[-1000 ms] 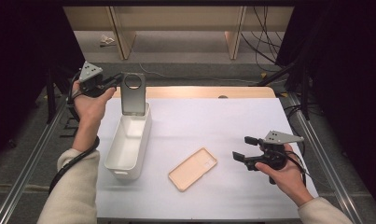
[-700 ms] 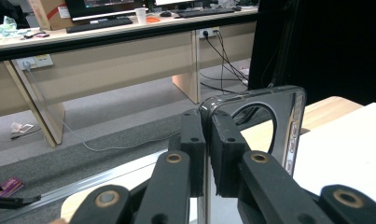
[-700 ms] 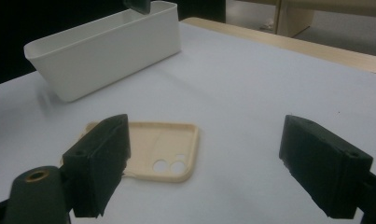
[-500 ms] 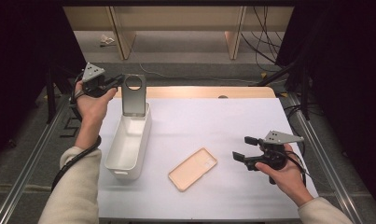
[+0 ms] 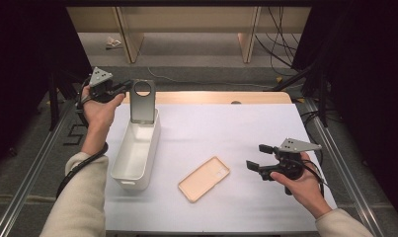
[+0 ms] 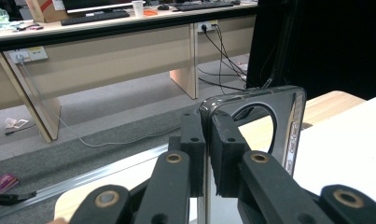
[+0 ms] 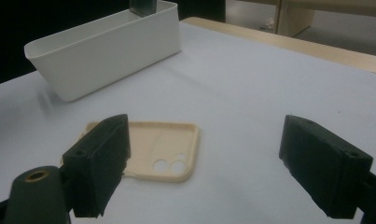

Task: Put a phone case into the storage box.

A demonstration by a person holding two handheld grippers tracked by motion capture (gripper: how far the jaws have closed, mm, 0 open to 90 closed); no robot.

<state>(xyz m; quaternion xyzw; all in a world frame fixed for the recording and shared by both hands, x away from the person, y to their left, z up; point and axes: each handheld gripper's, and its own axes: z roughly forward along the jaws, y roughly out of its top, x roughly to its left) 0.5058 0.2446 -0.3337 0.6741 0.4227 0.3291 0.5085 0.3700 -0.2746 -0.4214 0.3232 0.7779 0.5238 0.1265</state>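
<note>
The dark, glossy phone case (image 5: 142, 101) with a large round camera cutout stands upright, pinched at its edge between the jaws of your left gripper (image 5: 121, 89), its lower end inside the white bin (image 5: 135, 158). Your right gripper (image 5: 258, 157) rests with jaws spread wide; the beige phone case (image 5: 204, 178) lies flat just beyond them.

Dark phone case (image 5: 142, 101) upright over white bin (image 5: 137, 152)

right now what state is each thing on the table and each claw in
dark grey phone case with a round cutout: upright over the bin's far end, clamped by the left claw
white oblong plastic bin: upright, open-topped
beige phone case: flat on the table, inner side up, untouched
right claw: open, holding nothing
</note>
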